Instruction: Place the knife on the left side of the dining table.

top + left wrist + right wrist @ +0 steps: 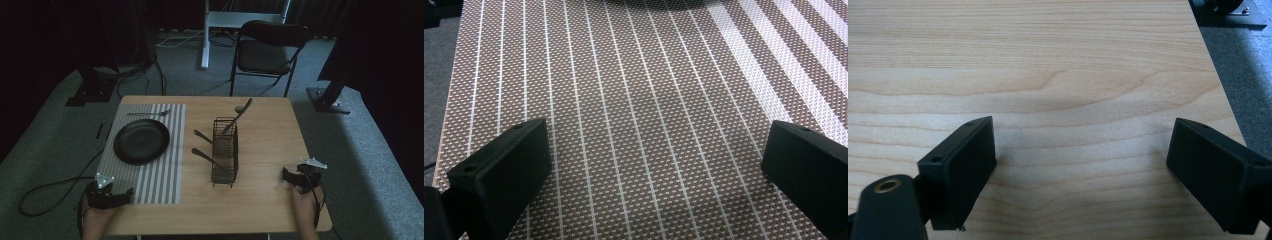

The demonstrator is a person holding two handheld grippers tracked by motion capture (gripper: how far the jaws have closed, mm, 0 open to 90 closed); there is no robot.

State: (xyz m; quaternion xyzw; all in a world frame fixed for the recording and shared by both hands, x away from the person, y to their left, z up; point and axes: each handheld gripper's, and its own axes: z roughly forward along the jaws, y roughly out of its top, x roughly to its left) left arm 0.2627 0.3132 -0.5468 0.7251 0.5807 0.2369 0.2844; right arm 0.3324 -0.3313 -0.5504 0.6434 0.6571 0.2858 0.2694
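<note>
Item 1, left claw (pixel 107 196): at 7 o'clock on the tabletop (pixel 270 200), resting at the near edge of the striped placemat (pixel 165 185). In the left gripper view I see its jaws wide apart with only mat weave between them.

Item 2, black plate (pixel 141 141): on the placemat at 10 o'clock, bare. A spoon (pixel 148 114) lies beyond it at 11 o'clock.

Item 3, wire cutlery caddy (pixel 225 157): tabletop centre, upright. One utensil (pixel 240 114) stands tilted in it toward 1 o'clock; two dark handles (pixel 205 157) stick out sideways toward 9 o'clock through the mesh.

Item 4, right claw (pixel 295 178): at 4 o'clock, near the tabletop's right edge, well apart from the caddy. In the right gripper view its jaws stand apart over bare wood.

Risk note, my judgement: the caddy looks light and tall, so pulling a handle through the mesh at an angle could snag it and drag or tip the caddy. The thin, dark handles are hard to read in this dim light; I could close off-centre and let one slip.
</note>
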